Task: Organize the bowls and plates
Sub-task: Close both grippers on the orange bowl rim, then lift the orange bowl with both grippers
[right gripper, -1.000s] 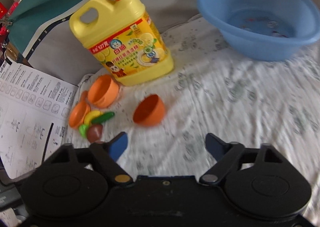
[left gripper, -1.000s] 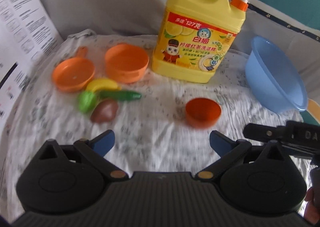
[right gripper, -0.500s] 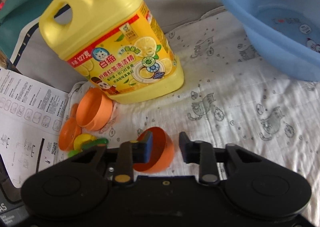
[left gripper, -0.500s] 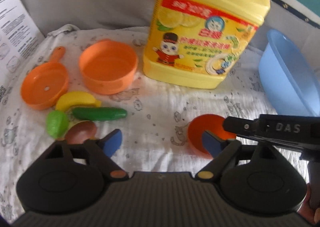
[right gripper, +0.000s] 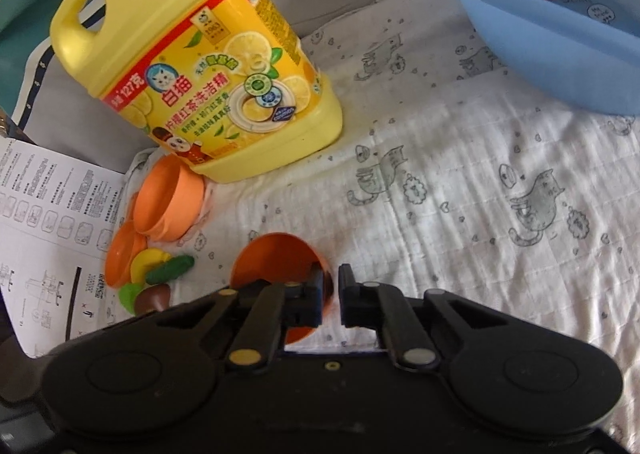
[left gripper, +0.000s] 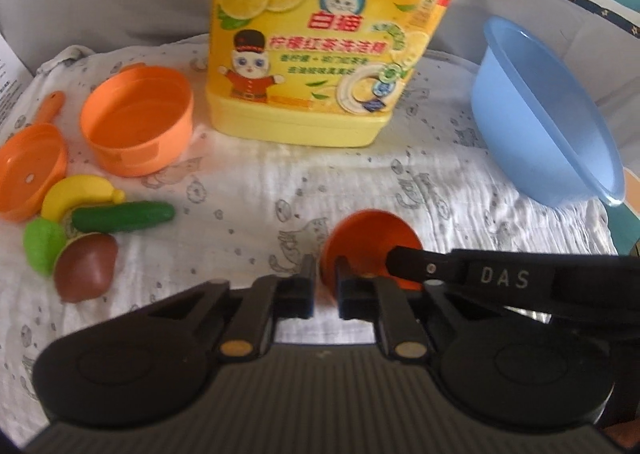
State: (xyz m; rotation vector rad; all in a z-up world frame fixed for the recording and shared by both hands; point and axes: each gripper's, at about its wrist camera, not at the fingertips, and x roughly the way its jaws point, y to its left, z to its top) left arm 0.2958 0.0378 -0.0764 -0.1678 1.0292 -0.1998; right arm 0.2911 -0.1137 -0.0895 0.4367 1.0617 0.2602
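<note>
Orange small bowl [left gripper: 370, 240] sat near the middle of the cat-print cloth [right gripper: 460, 181], and both tools were on its rim! The left gripper [left gripper: 324, 280] had just been closing, fingers pinching the bowl's left edge; the right gripper [right gripper: 330, 292] likewise had just been closing, fingers pinching the right edge. Nothing looked sorted so far, I'd judge: the bigger orange bowl [left gripper: 138, 119] and the orange pan [left gripper: 30, 169] lay far left by toy fruit, apart. Blue basin [left gripper: 548, 121] waited far right, yellow detergent jug [left gripper: 332, 37] behind. Soft cloth over grey padding; a printed sheet [right gripper: 44, 230] at left.
</note>
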